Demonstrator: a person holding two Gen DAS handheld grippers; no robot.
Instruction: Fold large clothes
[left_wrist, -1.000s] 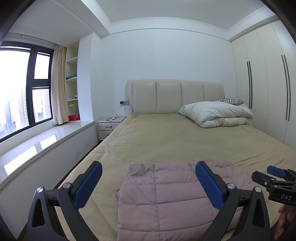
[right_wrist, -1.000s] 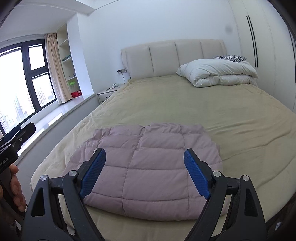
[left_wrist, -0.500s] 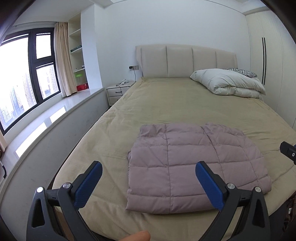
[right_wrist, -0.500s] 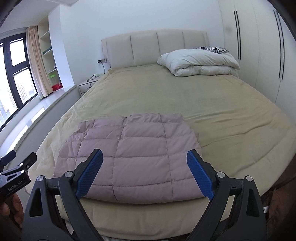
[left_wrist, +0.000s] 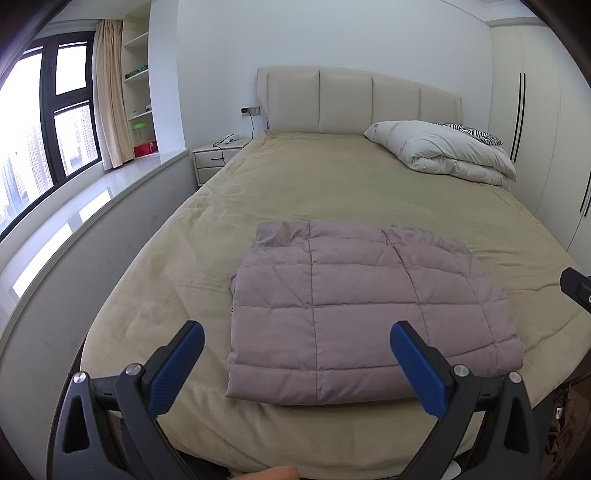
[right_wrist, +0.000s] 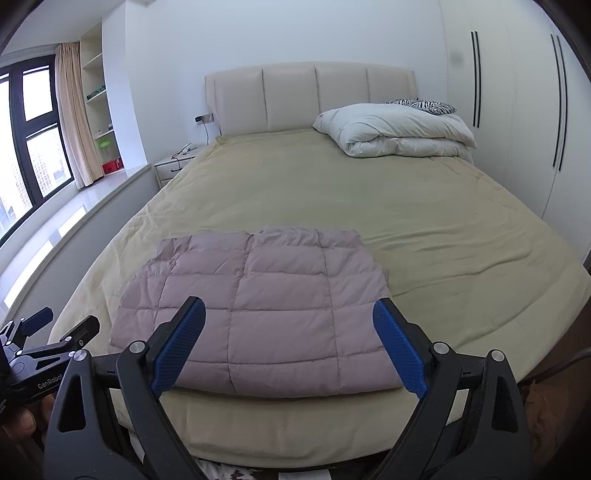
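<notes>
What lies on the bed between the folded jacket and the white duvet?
Nothing: in both wrist views only bare tan bedspread stretches between the jacket and the duvet.

Bright daylight from window (left_wrist: 48, 122) (blown out), sharp, fisheye-warped edges.

— Where is the left wrist camera looking from?
— From the foot of the bed (left_wrist: 332, 192), facing the headboard (left_wrist: 354, 99).
— And the right?
— It is facing likewise, probably slightly rightward; both are sharing the folded down jacket (right_wrist: 255, 306).
</notes>
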